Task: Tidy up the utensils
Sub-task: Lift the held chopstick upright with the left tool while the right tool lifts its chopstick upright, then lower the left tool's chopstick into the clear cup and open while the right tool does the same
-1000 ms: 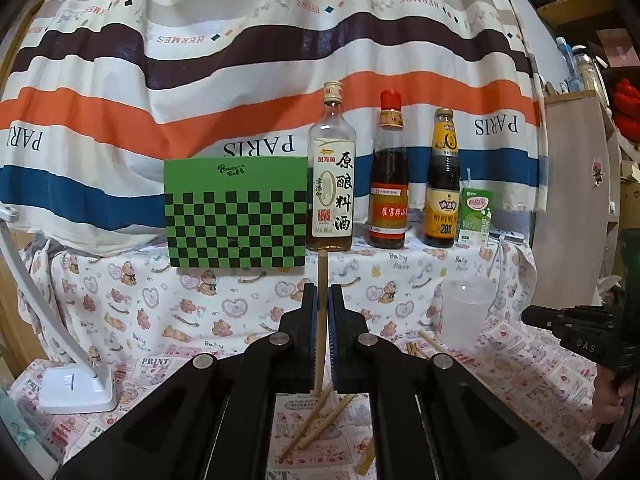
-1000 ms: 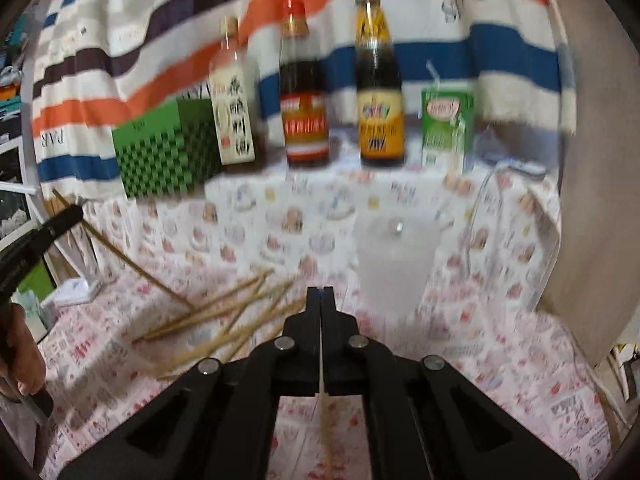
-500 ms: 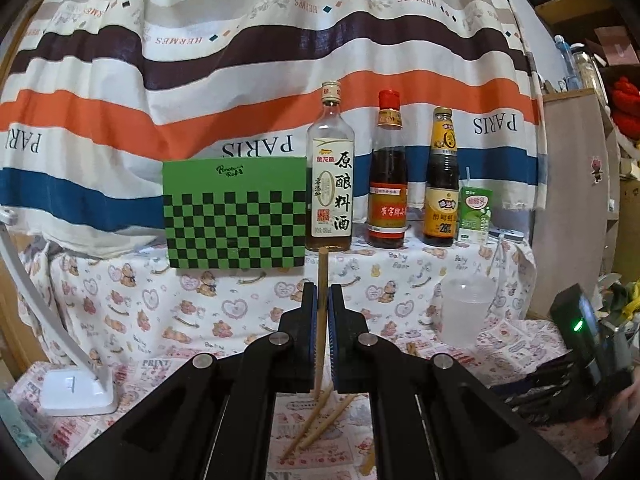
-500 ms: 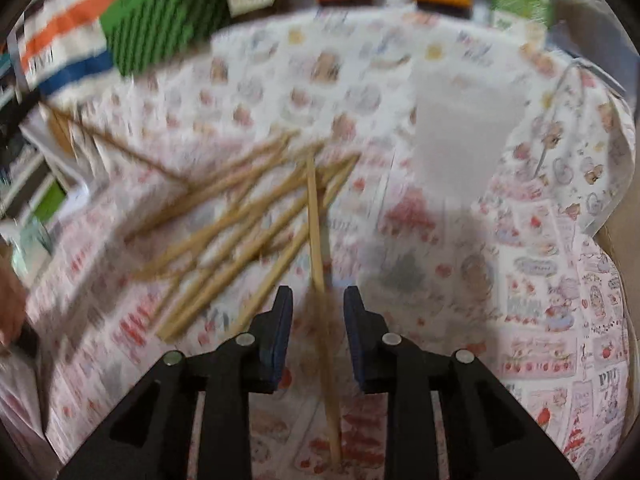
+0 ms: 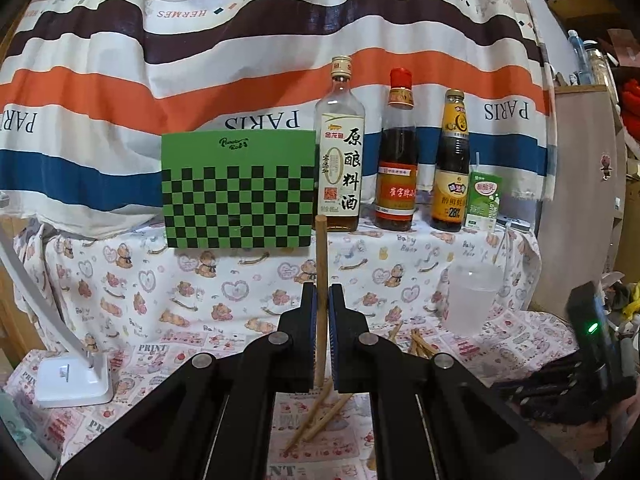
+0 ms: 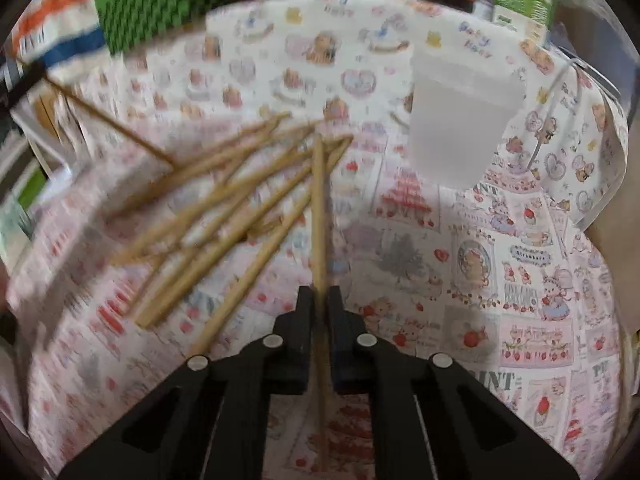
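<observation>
My left gripper [image 5: 321, 300] is shut on a wooden chopstick [image 5: 321, 264] and holds it upright above the table. In the right wrist view my right gripper [image 6: 319, 300] points down at the table with its jaws closed onto a chopstick [image 6: 319, 208] that runs forward between them. Several more chopsticks [image 6: 224, 208] lie fanned out on the patterned cloth to the left of it. A translucent plastic cup [image 6: 460, 116] stands to the right of the pile; it also shows in the left wrist view [image 5: 472, 296]. The left gripper's chopstick [image 6: 108, 124] shows at the far left.
A green checkered box [image 5: 238, 190], three sauce bottles [image 5: 396, 152] and a green milk carton [image 5: 484, 200] stand at the back against a striped cloth. A white lamp base [image 5: 72, 380] sits at the left. The right gripper's body [image 5: 592, 352] is at the right edge.
My right gripper tilted down toward the table, opened over a chopstick, then closed onto it. My left gripper stayed still with its chopstick.
</observation>
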The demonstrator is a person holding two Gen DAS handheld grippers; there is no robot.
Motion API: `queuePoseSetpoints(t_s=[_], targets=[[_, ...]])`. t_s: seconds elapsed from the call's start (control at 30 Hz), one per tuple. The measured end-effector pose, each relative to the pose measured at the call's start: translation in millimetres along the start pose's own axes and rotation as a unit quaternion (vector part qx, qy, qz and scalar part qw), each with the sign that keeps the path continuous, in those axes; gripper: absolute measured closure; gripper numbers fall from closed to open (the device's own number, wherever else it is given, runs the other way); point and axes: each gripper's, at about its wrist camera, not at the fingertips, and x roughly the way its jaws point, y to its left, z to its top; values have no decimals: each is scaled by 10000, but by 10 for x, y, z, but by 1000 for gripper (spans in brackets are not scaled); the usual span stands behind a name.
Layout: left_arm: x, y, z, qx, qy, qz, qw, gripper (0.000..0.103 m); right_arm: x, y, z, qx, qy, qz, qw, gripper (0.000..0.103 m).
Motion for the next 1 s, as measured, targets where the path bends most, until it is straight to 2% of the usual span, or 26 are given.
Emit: queuePoseSetpoints(t_s=[0.1, 0.13, 0.23, 0.3, 0.43, 0.57, 0.7, 0.83, 1.0], targets=[[-18, 55, 5, -194, -43, -53, 9998, 98, -306, -4, 58, 2, -935, -175, 9955, 97], [-34, 66, 10, -238, -87, -68, 9997, 98, -381, -18, 61, 37, -1127, -160, 9935, 97], [-88, 83, 37, -282, -224, -105, 9993, 98, -675, -79, 54, 174, -1940, -144, 9807, 97], [-109, 101, 52, -354, -263, -129, 9989, 98, -777, -84, 54, 184, -2251, -200, 9740, 97], [-123, 108, 64, -351, -335, -101, 9988, 98, -795, -81, 99, 161, -2358, -278, 9713, 97], [-156, 91, 86, -278, -444, -171, 9985, 98, -814, -112, 113, 187, -2387, -162, 9708, 97], [-201, 0, 192, -128, -663, -147, 9976, 98, -912, -186, 106, 226, -2747, -150, 9611, 97], [-161, -229, 446, -59, -666, -383, 9970, 99, -1102, -307, 235, 539, -2979, -172, 9529, 97], [-86, -662, 869, -75, -864, -833, 9927, 98, -1397, -444, 441, 761, -3405, -269, 9368, 97]])
